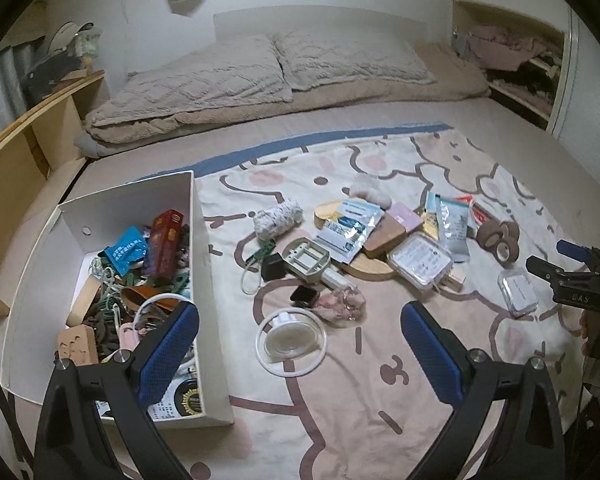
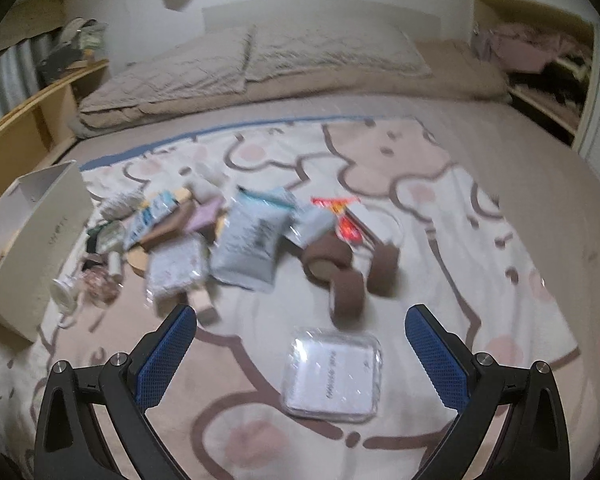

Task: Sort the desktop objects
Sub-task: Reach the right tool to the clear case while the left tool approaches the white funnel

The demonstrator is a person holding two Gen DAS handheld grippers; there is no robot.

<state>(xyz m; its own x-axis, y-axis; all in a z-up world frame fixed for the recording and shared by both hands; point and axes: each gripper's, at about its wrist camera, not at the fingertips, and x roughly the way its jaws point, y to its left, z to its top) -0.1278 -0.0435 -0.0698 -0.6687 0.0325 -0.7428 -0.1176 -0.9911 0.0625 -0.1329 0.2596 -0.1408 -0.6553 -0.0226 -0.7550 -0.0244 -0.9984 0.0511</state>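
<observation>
Blue mesh-textured pads (image 1: pixel 168 354) line the black fingers of the left gripper (image 1: pixel 300 354), which are spread wide with nothing between them, hanging over a round clear plastic lid (image 1: pixel 291 341) on the cartoon-printed blanket (image 1: pixel 380 400). At its left stands a white rectangular cardboard box (image 1: pixel 204 280) already heaped with small clutter, among it a red carton (image 1: pixel 165 242) and a blue packet (image 1: pixel 125 250). On the blanket beyond the lid lies the unsorted pile: a fuzzy speckled roll (image 1: pixel 277 218), a silvery foil pouch (image 1: pixel 350 226), a flat wooden board (image 1: pixel 370 266) and a square clear plastic case (image 1: pixel 420 260). The right gripper (image 2: pixel 300 358) is likewise wide open and empty, poised above another square clear plastic case (image 2: pixel 332 374) with rounded corners and a white label, lying flat between the fingers but untouched. Just beyond it sit three brown tape rolls (image 2: pixel 346 276), beside a grey foil bag (image 2: pixel 254 240); this view is blurred.
</observation>
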